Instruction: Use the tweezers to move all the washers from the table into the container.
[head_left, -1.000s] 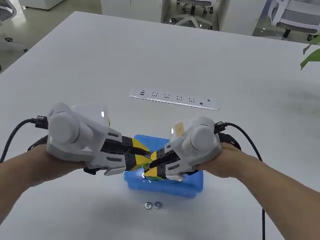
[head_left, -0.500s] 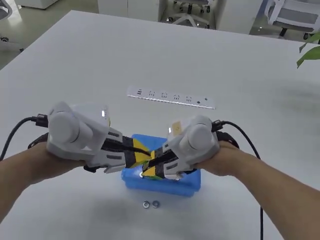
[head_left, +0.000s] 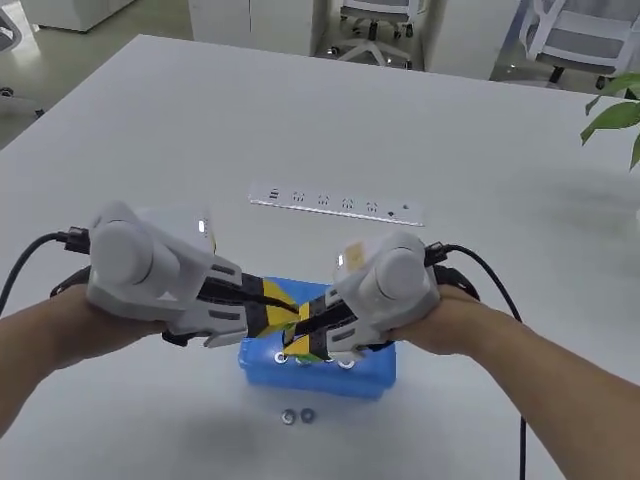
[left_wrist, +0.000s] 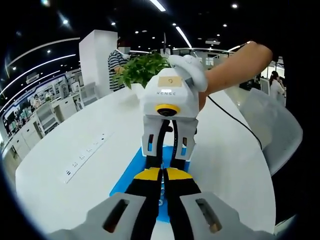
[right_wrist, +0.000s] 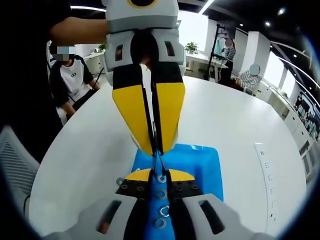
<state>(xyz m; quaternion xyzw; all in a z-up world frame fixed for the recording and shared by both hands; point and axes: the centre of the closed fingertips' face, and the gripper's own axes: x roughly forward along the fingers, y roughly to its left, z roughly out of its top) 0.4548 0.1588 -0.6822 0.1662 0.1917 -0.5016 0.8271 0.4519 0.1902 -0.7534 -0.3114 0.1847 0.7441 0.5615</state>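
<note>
**A:** What could go wrong here?

**B:** Two loose washers (head_left: 288, 416) lie on the surface (head_left: 450, 170), just at the near side of the blue container (head_left: 370, 372). Above the container, the left claw (right_wrist: 157, 145) is clamped on the tweezers (right_wrist: 158, 162). If the thin tweezers twist in it, a washer could flick away.

**A:** And the right claw (right_wrist: 160, 174)?

**B:** Its jaws sit narrow about the tweezer tips, and whether they press them cannot be told. The loose washers lie nearer than both claws, and lower.
</note>
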